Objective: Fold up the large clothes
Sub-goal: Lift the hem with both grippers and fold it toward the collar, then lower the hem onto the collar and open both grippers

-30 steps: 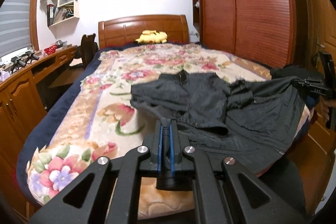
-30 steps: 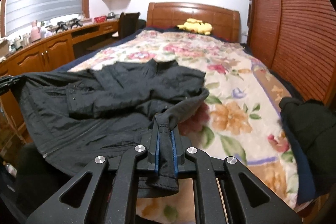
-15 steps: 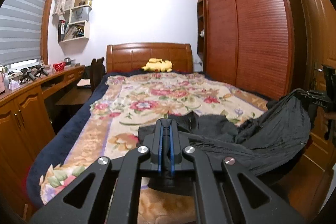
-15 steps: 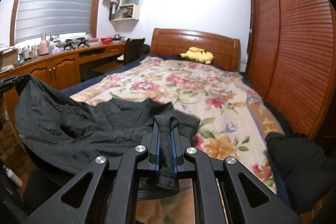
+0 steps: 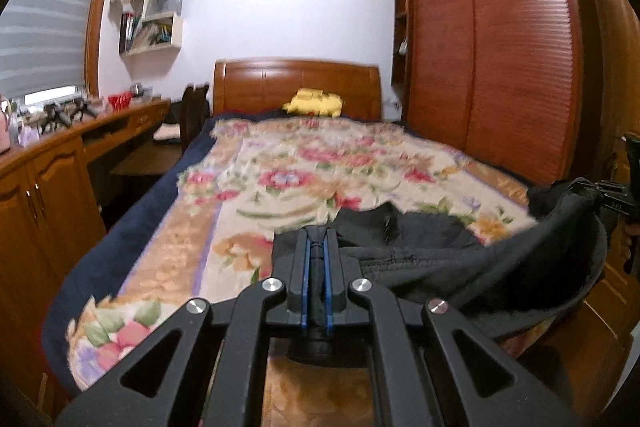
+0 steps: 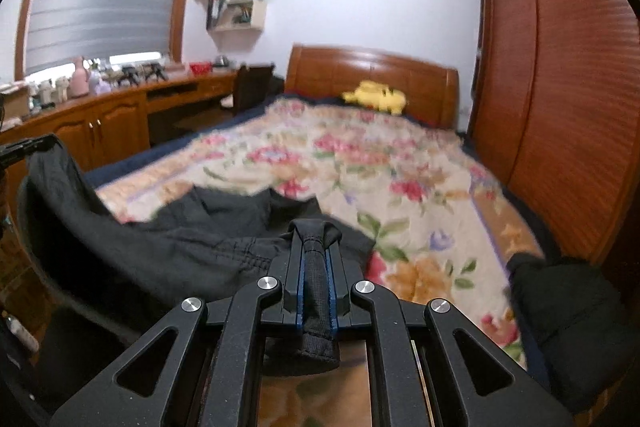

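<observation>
Jacket point(image 5: 460, 267) hem is pinched in both grippers: the left gripper point(image 5: 316, 247) and the right gripper point(image 6: 316, 247) each have fingers clamped narrow on a bunch of black fabric. Its near edge hangs lifted between them while the far part lies on the floral bed point(image 5: 280, 163). No fold looks made yet.
</observation>
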